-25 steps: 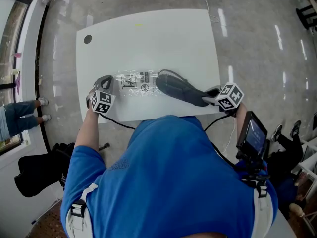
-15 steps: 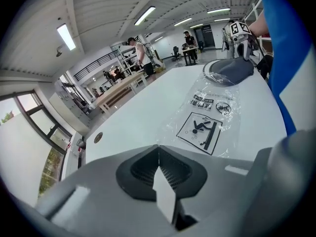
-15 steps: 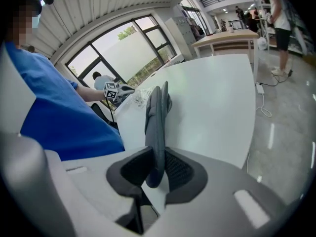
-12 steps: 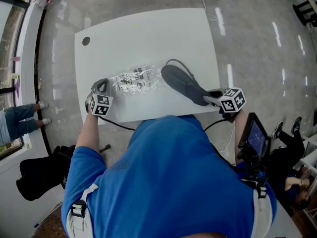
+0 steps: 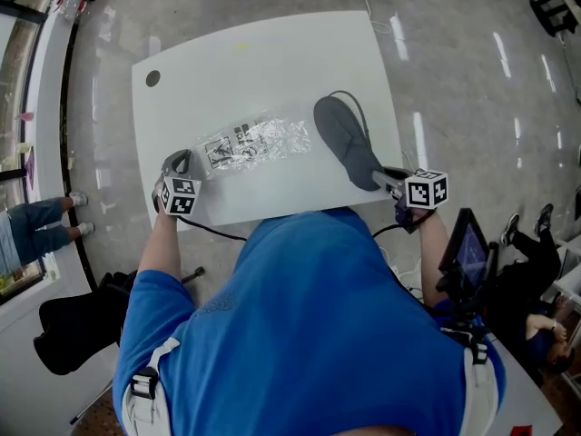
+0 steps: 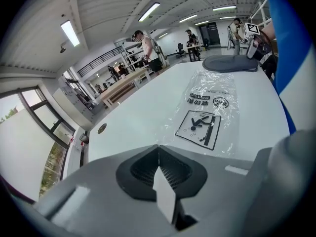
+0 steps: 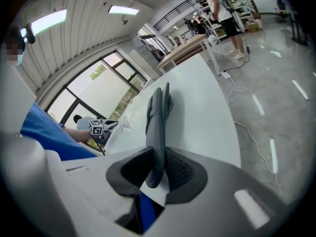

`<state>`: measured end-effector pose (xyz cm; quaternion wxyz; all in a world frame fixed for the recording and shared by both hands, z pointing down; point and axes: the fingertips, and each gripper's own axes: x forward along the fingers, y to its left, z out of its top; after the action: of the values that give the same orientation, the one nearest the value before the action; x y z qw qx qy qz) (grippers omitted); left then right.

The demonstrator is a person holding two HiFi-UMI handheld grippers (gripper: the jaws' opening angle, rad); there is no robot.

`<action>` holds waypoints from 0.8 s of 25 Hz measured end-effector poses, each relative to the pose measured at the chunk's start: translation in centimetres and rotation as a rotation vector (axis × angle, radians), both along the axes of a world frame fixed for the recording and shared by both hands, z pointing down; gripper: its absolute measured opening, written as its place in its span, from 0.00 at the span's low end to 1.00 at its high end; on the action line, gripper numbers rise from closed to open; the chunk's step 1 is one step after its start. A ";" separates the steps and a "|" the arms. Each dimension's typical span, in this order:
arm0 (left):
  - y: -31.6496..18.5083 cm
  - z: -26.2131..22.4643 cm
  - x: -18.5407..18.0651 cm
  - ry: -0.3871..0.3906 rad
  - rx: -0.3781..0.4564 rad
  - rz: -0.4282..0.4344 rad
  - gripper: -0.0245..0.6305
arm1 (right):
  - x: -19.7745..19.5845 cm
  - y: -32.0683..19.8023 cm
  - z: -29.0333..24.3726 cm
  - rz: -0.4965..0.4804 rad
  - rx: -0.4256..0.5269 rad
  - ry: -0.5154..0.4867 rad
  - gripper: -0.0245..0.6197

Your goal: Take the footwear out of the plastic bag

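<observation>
The slipper [image 5: 345, 139] has come clear of the bag [image 5: 259, 141] and swung right over the desk [image 5: 263, 53]; extraction judged complete. The right gripper [image 5: 388, 183] fingers clamp its heel, which only the right gripper view confirms. The left gripper [image 5: 179, 164] fingers are closed on the bag's end.

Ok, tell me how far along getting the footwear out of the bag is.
Done: the grey footwear is fully clear of the plastic bag, which lies flat and empty on the table. In hand: the right gripper is clamped on the footwear's near end; the left gripper pinches the bag's end. Left: probably just setting the footwear down and letting go.
</observation>
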<state>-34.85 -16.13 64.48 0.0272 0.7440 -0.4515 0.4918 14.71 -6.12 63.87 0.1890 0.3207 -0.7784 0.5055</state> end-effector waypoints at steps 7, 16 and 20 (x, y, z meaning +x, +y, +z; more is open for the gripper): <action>-0.2 0.5 0.0 -0.035 -0.018 0.059 0.05 | -0.4 0.7 1.3 0.148 -0.084 -0.061 0.15; -0.8 -0.1 0.9 0.004 -0.030 0.091 0.22 | -0.1 0.2 1.6 0.203 -0.098 -0.005 0.17; -1.1 -0.6 1.3 0.046 -0.021 0.081 0.33 | 0.3 0.0 2.1 0.218 -0.098 0.028 0.18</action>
<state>-33.53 -17.19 63.84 0.0252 0.7725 -0.4152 0.4799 14.97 -6.10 65.95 0.1594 0.4009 -0.7106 0.5559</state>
